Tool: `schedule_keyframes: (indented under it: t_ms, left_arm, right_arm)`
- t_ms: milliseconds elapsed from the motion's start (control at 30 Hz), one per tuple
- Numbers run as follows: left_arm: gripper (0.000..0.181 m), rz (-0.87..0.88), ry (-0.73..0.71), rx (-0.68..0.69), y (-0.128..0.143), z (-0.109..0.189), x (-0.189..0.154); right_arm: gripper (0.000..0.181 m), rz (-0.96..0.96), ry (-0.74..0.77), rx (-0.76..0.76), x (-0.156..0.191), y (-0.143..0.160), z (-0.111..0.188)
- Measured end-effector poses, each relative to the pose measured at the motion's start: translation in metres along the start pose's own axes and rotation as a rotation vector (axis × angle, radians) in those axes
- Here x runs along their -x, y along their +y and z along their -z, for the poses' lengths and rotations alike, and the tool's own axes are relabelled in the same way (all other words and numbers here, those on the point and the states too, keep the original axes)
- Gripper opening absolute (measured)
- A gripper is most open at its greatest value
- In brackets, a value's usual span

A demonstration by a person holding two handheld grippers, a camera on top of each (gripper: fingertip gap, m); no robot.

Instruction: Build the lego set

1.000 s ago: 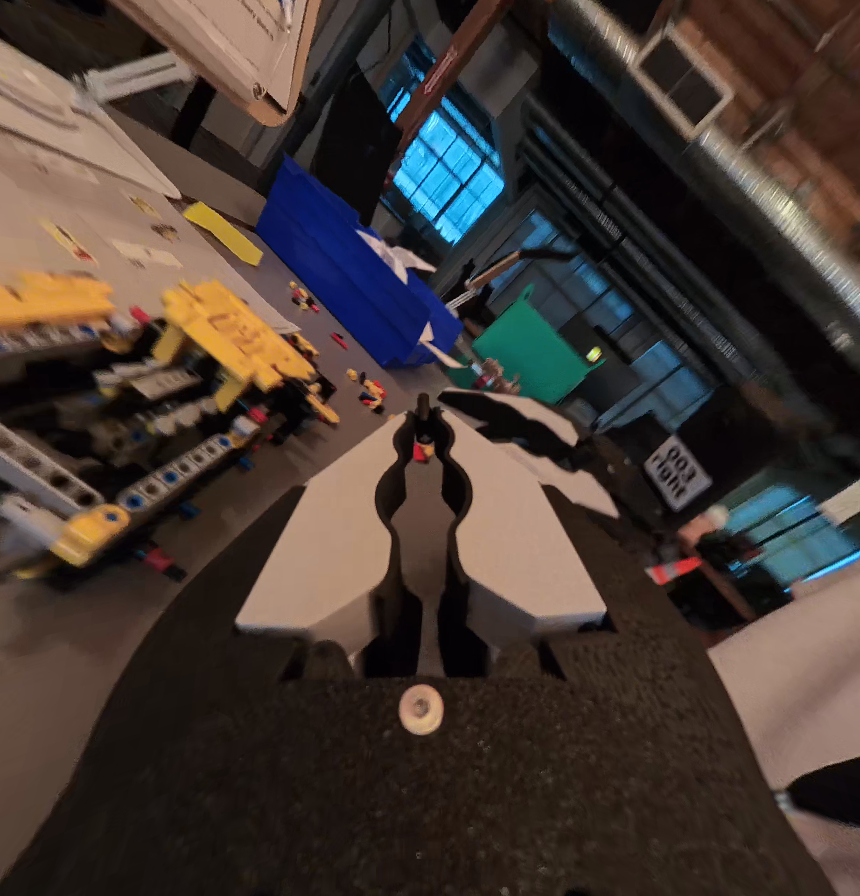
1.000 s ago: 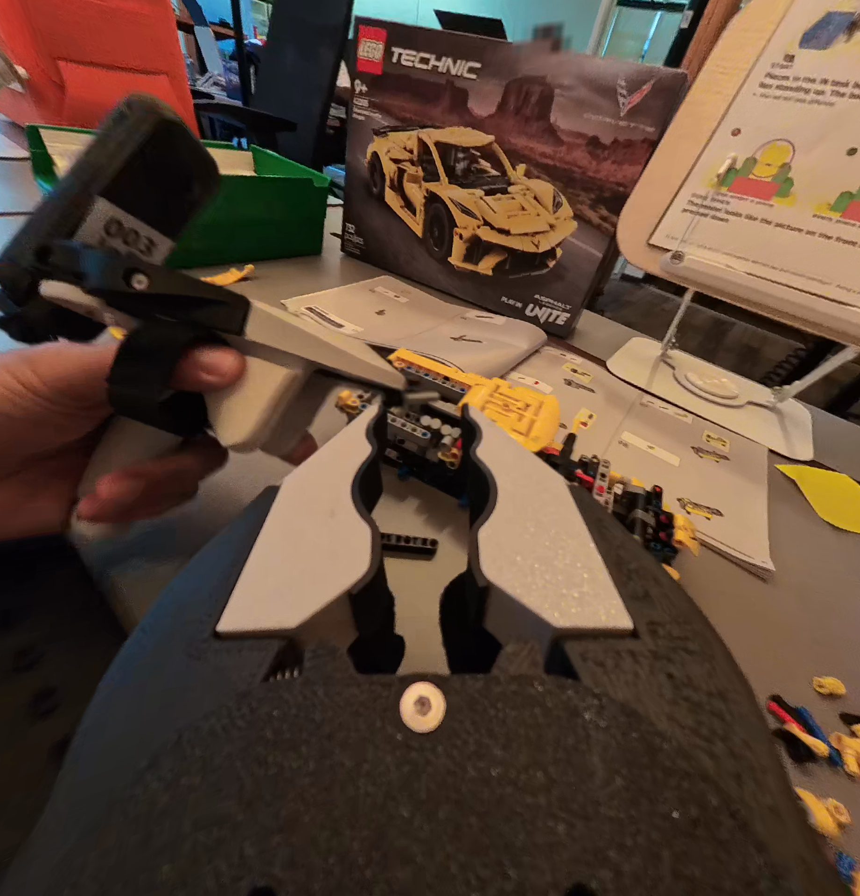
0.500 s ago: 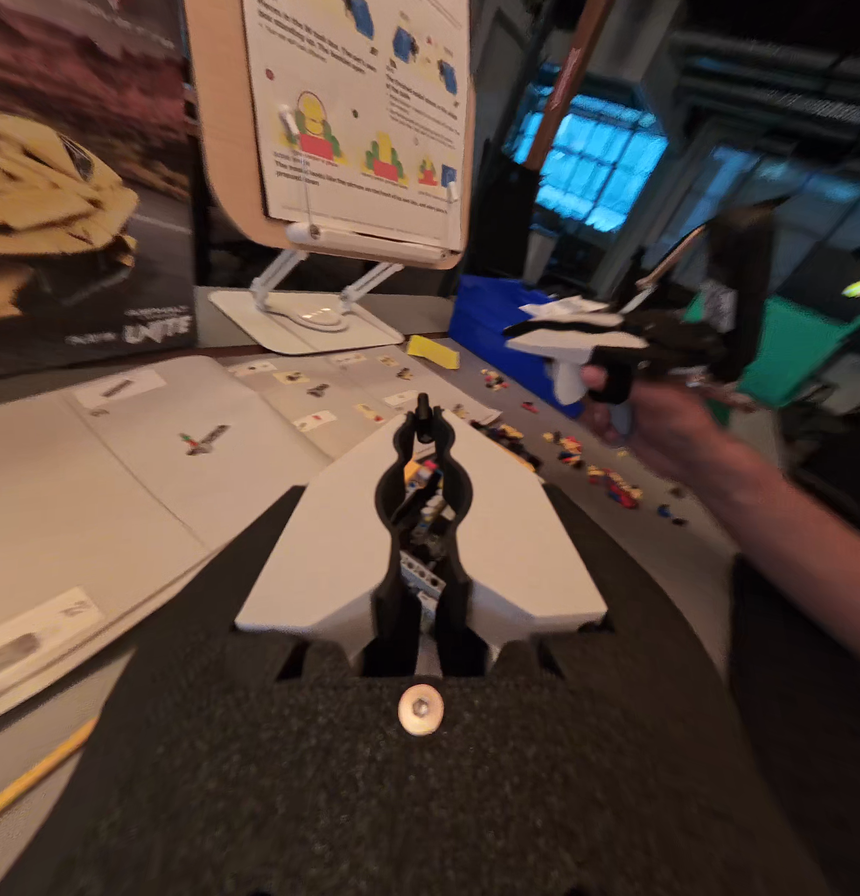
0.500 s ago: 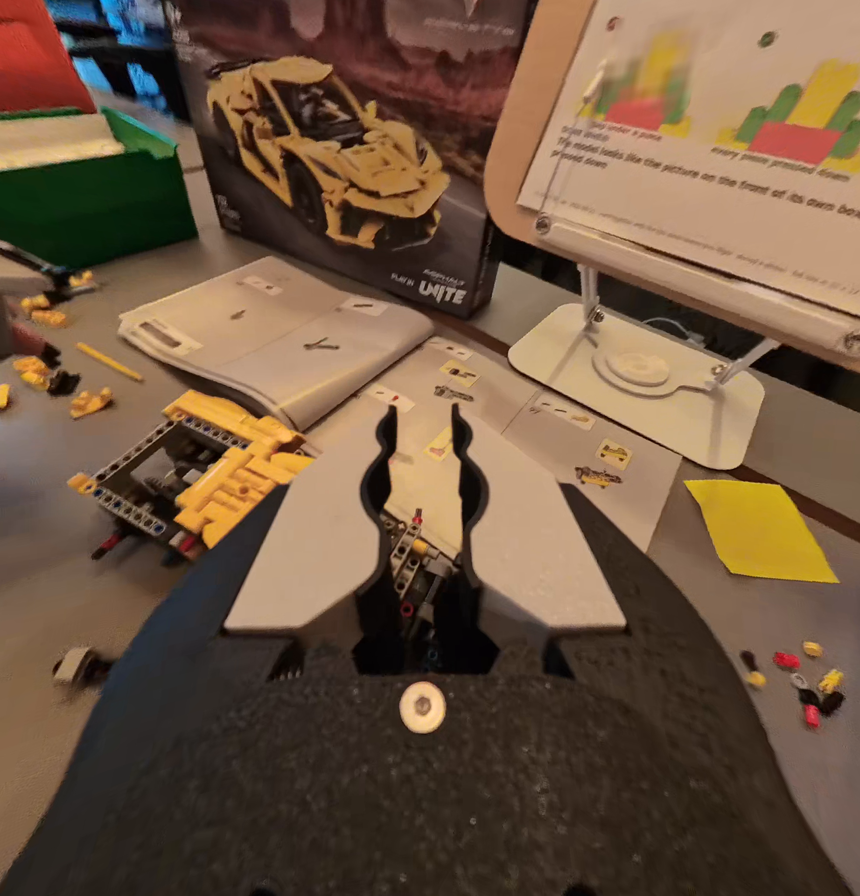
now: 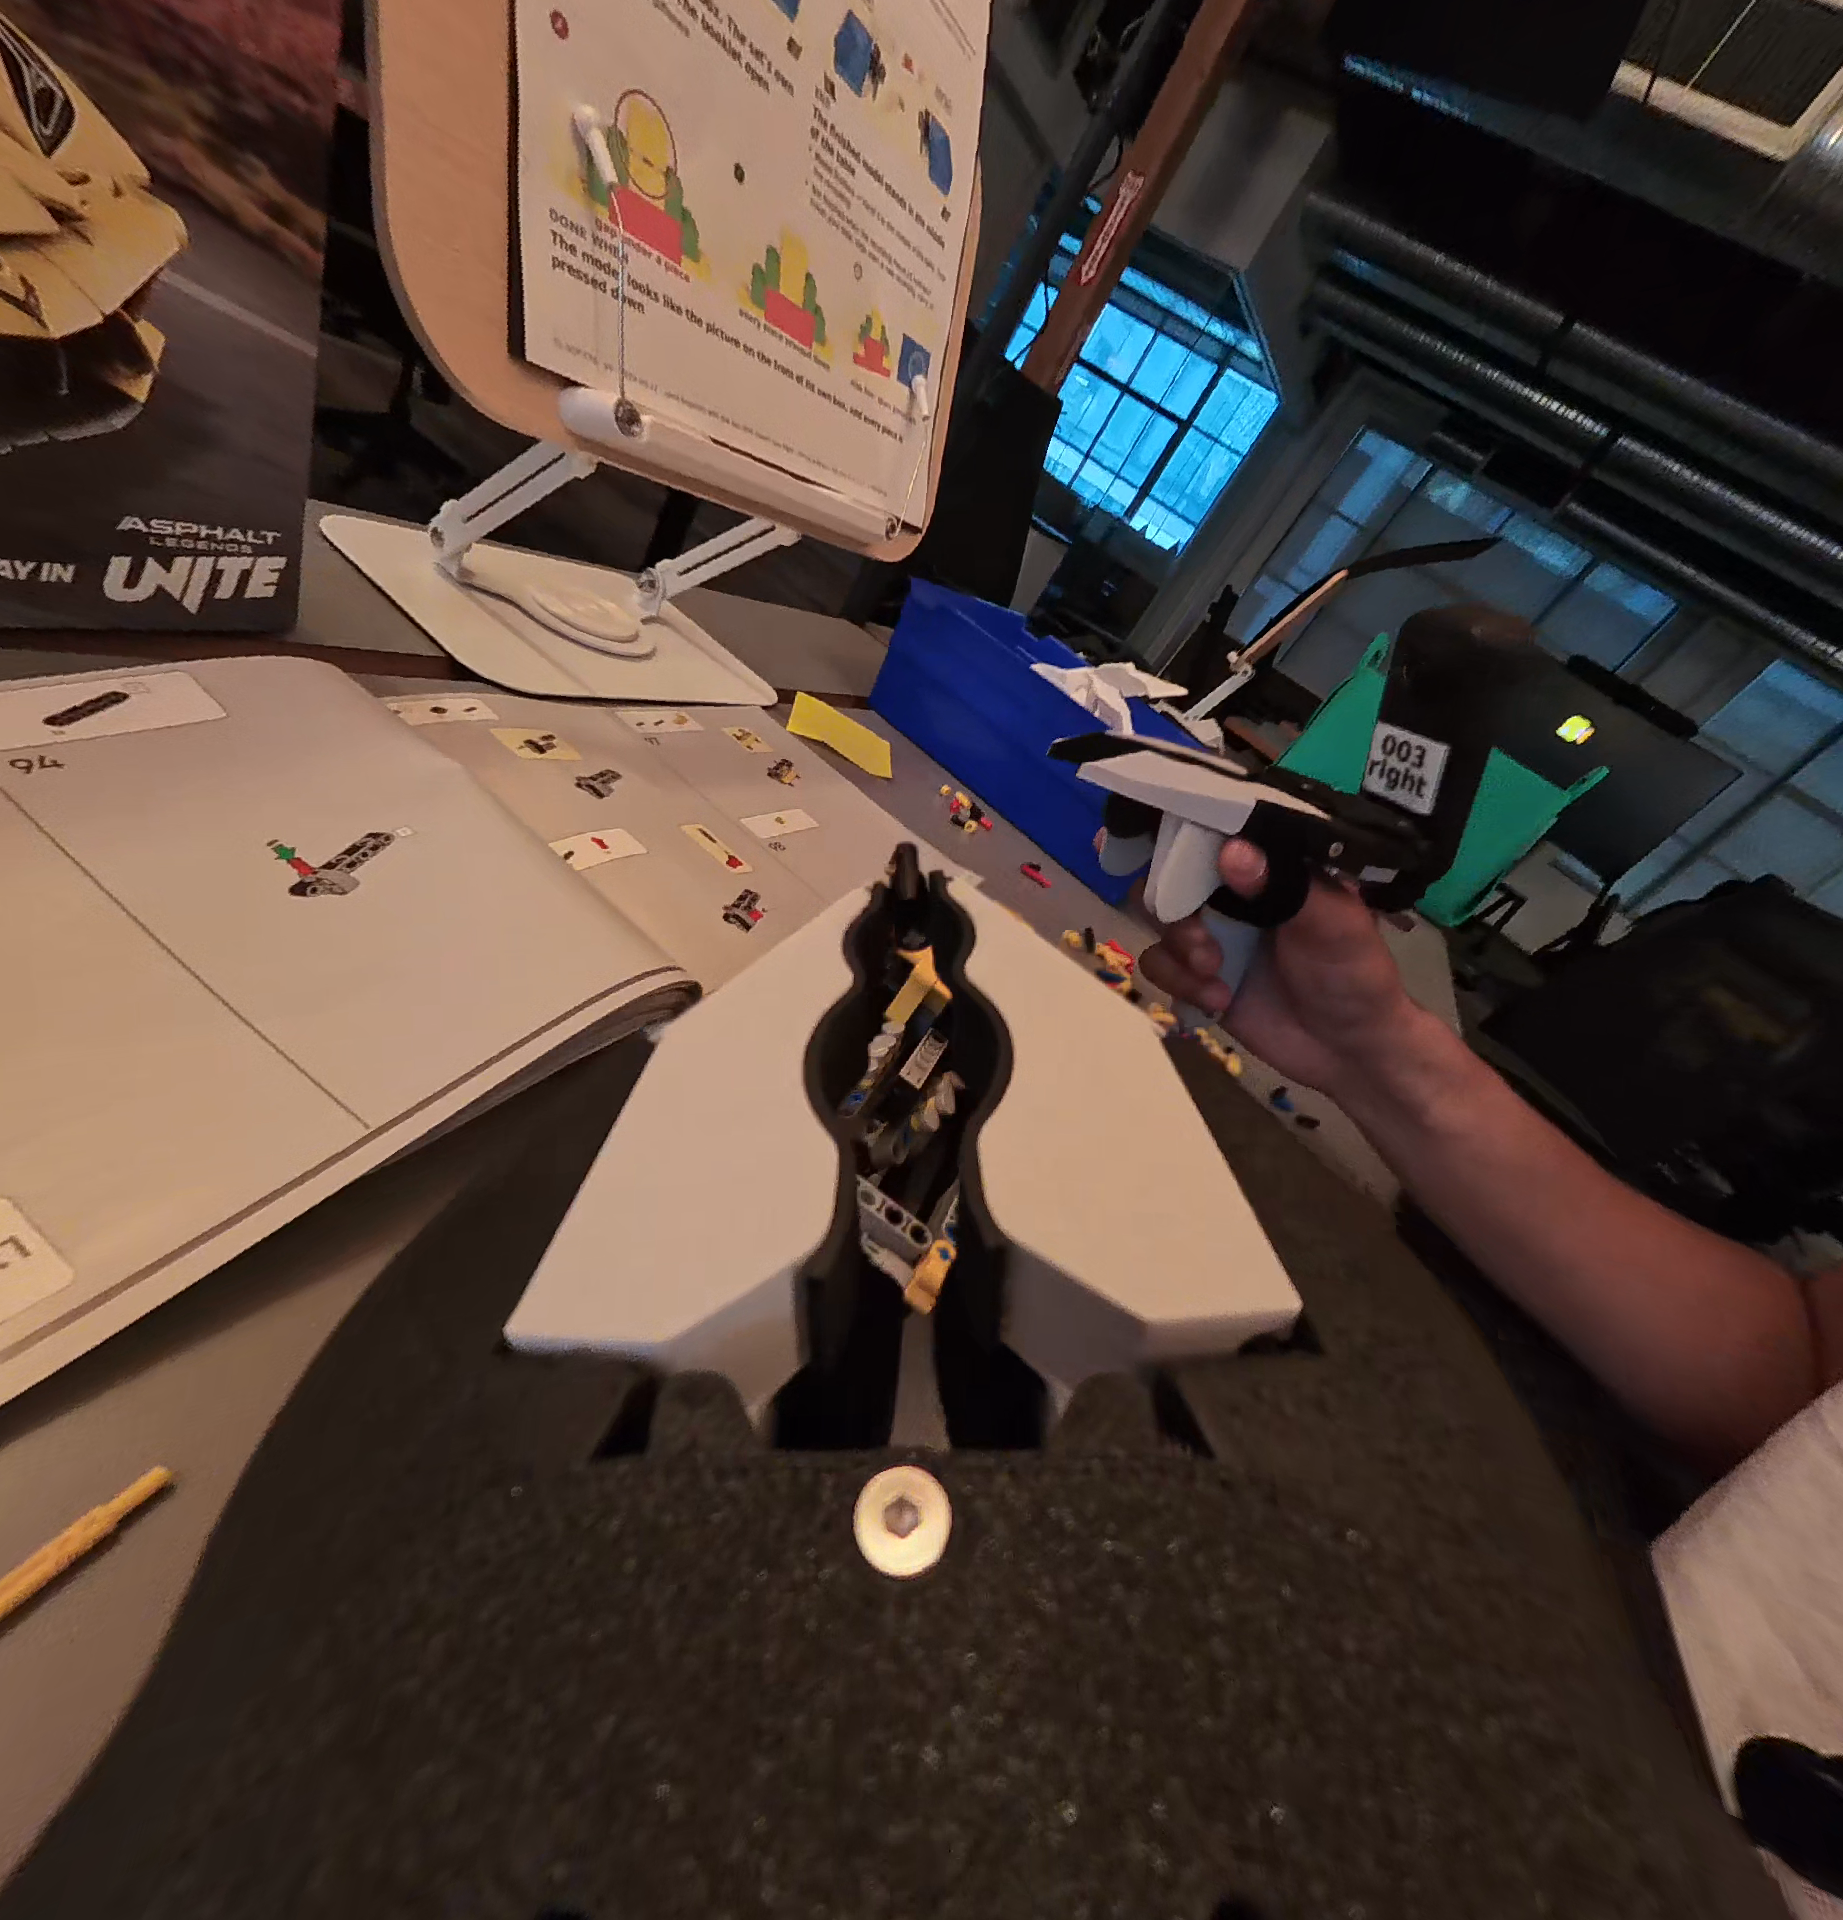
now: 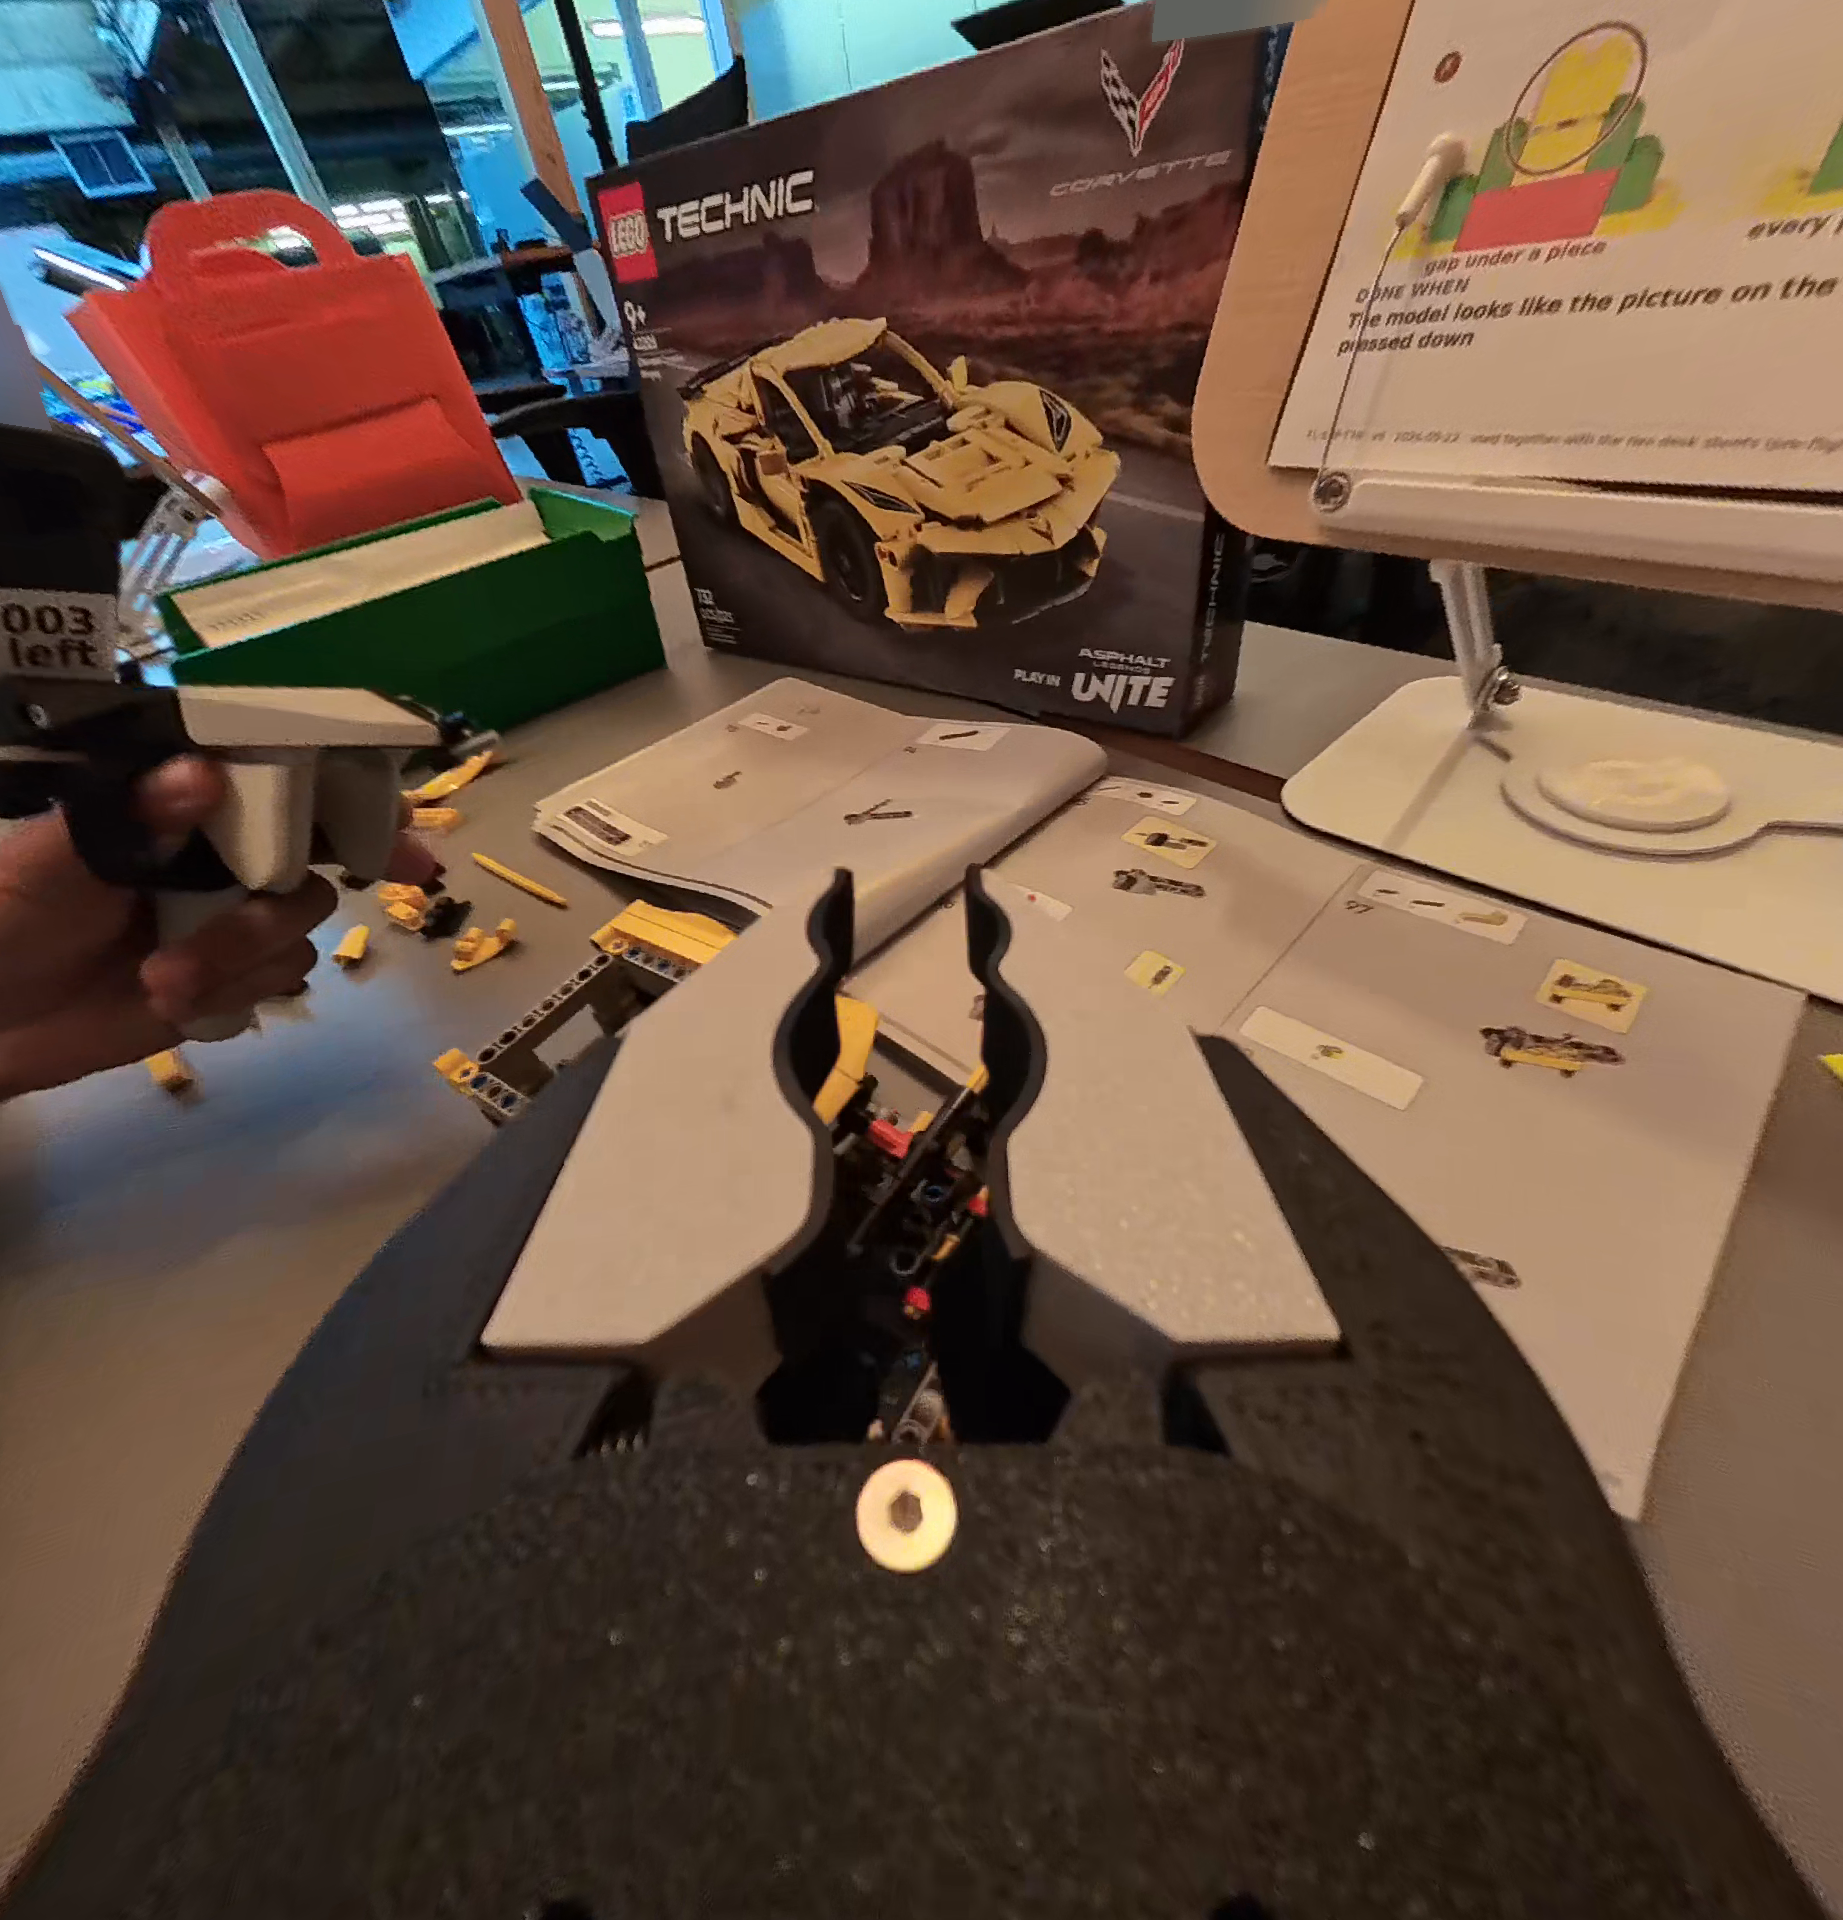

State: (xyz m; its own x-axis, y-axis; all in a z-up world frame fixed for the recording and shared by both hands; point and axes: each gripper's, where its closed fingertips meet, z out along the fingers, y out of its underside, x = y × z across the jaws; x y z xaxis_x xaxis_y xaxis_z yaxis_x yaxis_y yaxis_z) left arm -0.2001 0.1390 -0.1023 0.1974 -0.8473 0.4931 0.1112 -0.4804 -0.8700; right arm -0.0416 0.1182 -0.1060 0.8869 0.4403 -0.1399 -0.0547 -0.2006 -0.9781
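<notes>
A grey table (image 6: pixel 221 1195) carries an open instruction booklet (image 6: pixel 823 790); behind the booklet stands the set's box (image 6: pixel 927 416), left of it a green bin (image 6: pixel 429 634), right a white stand base (image 6: pixel 1582 800).

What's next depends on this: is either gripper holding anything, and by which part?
The left gripper pinches a small black pin between its fingertips by one end. The right gripper is open, holding nothing.

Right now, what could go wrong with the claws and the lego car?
The left claw pinches a tiny black pin only at its very tips; it might slip out and get lost among the loose pieces. The open right claw hangs right over the half-built model and could bump it.
</notes>
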Motion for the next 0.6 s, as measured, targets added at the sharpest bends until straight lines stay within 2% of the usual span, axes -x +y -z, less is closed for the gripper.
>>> schedule_keyframes:
  t_ms: [133, 233, 333, 367, 433, 600]
  left_arm:
    - [0.007, -0.045, 0.005, 0.036, 0.006, -0.004, -0.006]
    - [0.007, -0.062, 0.060, 0.050, 0.008, -0.006, -0.017]
    - [0.007, -0.059, 0.186, 0.108, 0.019, -0.008, -0.039]
    - [0.007, -0.055, 0.218, 0.137, 0.025, -0.010, -0.045]
    - [0.007, -0.091, 0.276, 0.192, 0.037, -0.013, -0.060]
    - [0.007, -0.184, 0.351, 0.320, 0.067, -0.016, -0.082]
  right_arm:
    - [0.021, 0.006, -0.075, 0.002, 0.009, -0.001, 0.004]
    - [0.025, 0.026, -0.366, 0.125, 0.050, 0.017, 0.014]
    - [0.028, 0.065, -0.683, 0.292, 0.095, 0.048, 0.046]
    - [0.028, 0.125, -0.722, 0.351, 0.102, 0.062, 0.052]
    - [0.030, 0.265, -0.707, 0.411, 0.105, 0.085, 0.050]
    - [0.034, 0.342, -0.770, 0.487, 0.122, 0.117, 0.040]
